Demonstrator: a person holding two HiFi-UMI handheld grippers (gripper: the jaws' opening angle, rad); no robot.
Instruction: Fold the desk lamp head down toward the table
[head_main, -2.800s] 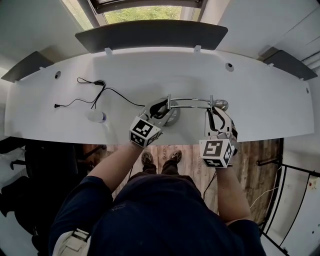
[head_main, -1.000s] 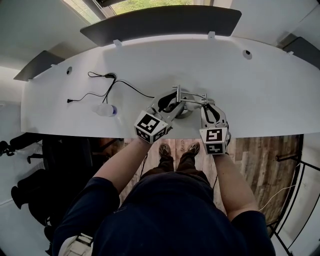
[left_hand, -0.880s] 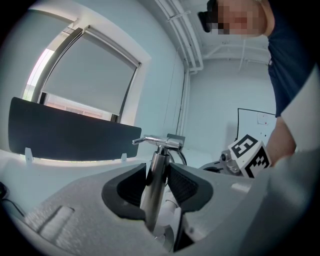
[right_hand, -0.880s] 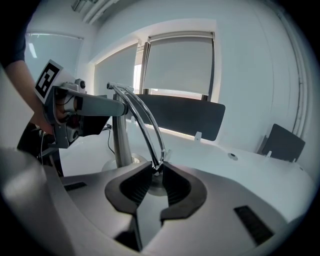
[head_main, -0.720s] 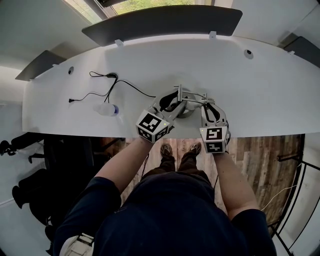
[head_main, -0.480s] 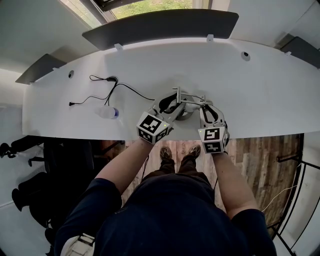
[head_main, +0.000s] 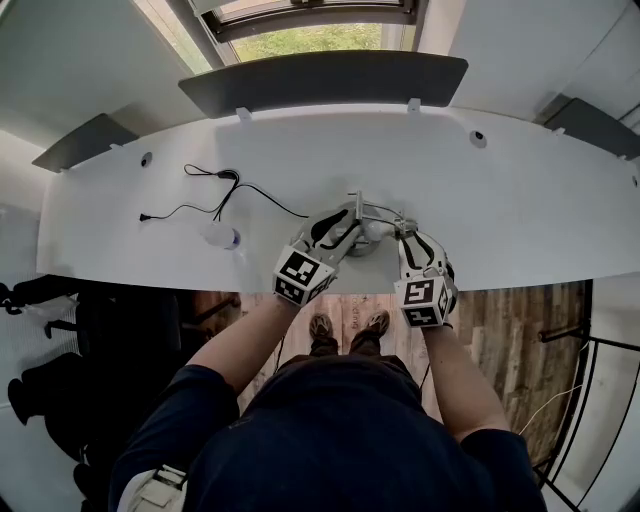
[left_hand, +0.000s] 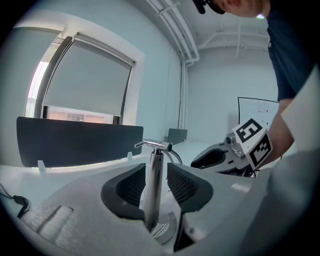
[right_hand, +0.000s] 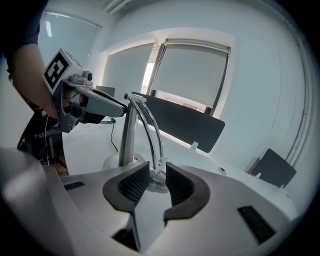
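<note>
Chrome desk lamp (head_main: 362, 222) stands at middle of white curved table (head_main: 520, 190), close to near edge. Thin arms bent over, small round head (right_hand: 156, 183) low, beside base. Left gripper (head_main: 335, 230) clamped on upright post (left_hand: 153, 180). Right gripper (head_main: 405, 238) just right of it: jaws have just been opening, now apart, head between pads, not pressed. Farther left: small white object with blue end (head_main: 222, 237), black cable (head_main: 215, 185). Far edge: dark grey panel (head_main: 320, 78).
</note>
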